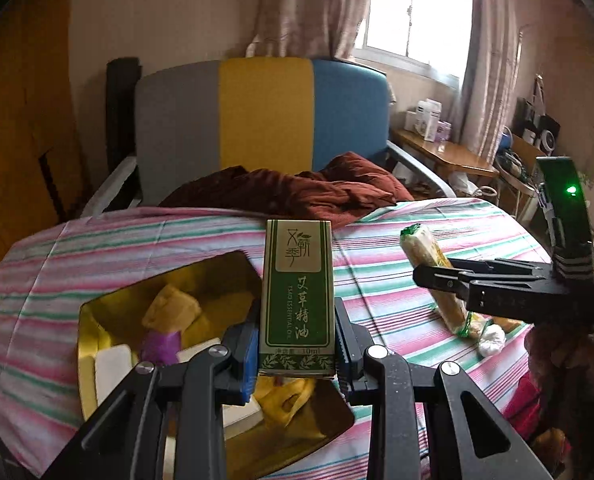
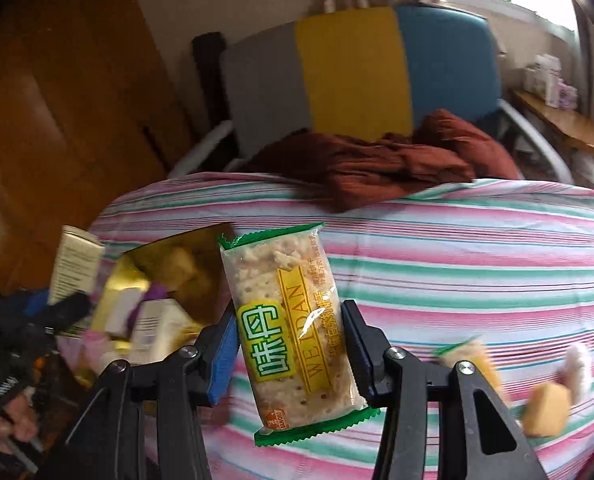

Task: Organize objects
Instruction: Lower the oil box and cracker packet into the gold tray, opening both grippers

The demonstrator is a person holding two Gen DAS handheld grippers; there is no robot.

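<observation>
A bed (image 1: 417, 248) with a striped sheet in pink, green and white is seen in both views. At its far edge a brown blanket (image 1: 297, 190) is bunched, and behind it a headboard (image 1: 265, 112) in grey, yellow and blue is placed.

On the left part of the bed a golden box (image 1: 93, 320) is laid open. Inside it several things are kept: yellow wrapped pieces (image 1: 171, 310), a purple item (image 1: 161, 344) and white packs (image 1: 113, 368). They are packed loosely, and the exact number cannot be told because the left gripper hides part of the box.

A green carton (image 1: 297, 300) of essential oil is held upright by the left gripper (image 1: 297, 354), directly over the box. The fingers are closed on its lower part, one on each side.

A cracker pack (image 2: 293, 332) with green ends is gripped by the right gripper (image 2: 293, 356) above the sheet, to the right of the box. The fingers are pressed on both long sides of the pack, and it is tilted a little.

On the sheet near the right gripper some small things are left: a second cracker pack (image 2: 467, 354), a yellow piece (image 2: 545, 410) and a white piece (image 2: 577, 366). They are blurred in the right view.
</observation>
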